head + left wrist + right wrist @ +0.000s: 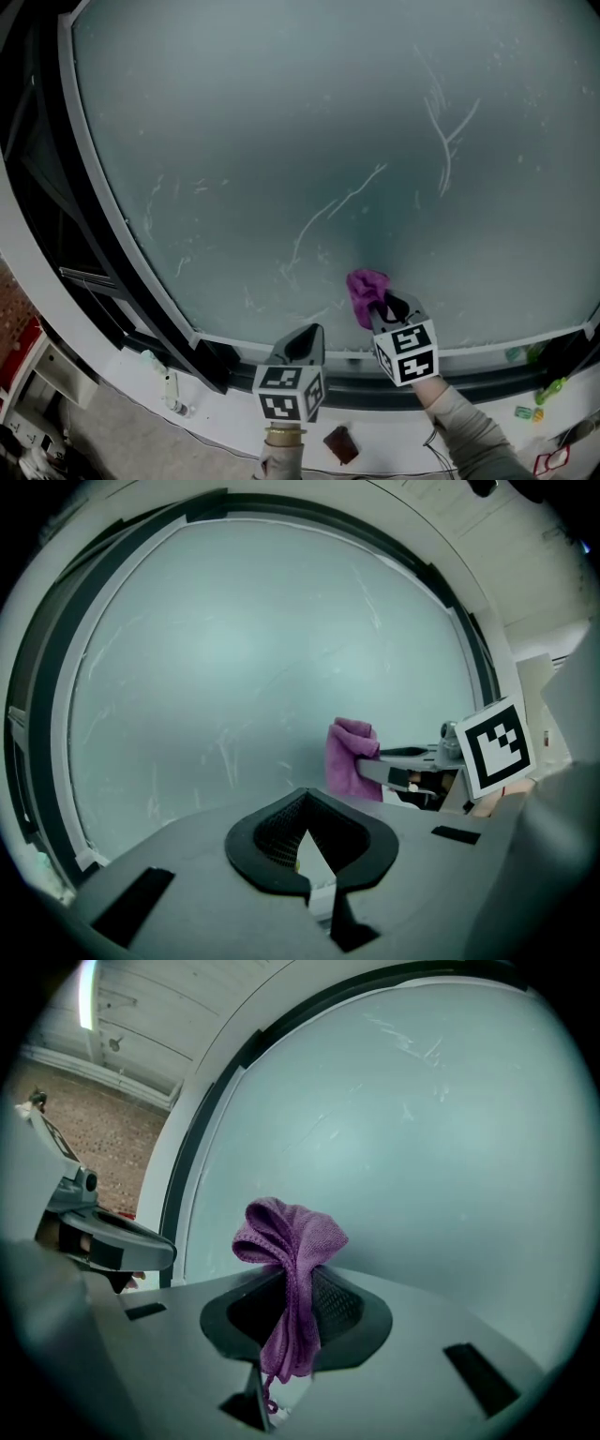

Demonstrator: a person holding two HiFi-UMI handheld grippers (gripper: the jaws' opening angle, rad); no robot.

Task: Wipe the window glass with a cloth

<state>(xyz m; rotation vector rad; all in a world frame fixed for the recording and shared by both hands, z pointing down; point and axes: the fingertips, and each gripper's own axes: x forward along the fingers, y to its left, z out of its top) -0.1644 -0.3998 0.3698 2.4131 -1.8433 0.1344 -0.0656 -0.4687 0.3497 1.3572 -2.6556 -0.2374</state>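
The frosted window glass (309, 141) fills most of the head view and carries thin white streaks (450, 131). My right gripper (380, 307) is low on the pane, shut on a bunched purple cloth (366, 292). In the right gripper view the cloth (292, 1241) sticks out above the gripper (295, 1279) and hangs down between its jaws. I cannot tell whether the cloth touches the glass. My left gripper (305, 341) is just left of it, near the bottom frame, shut with nothing in it. The left gripper view shows this gripper (305, 801), the cloth (347, 757) and the right gripper (380, 759).
A black and white window frame (112, 244) curves along the left and bottom of the pane. On the sill below lie a small bottle (171, 389), a brown object (340, 444) and green items (525, 411). A brick wall (103, 1138) shows beside the frame.
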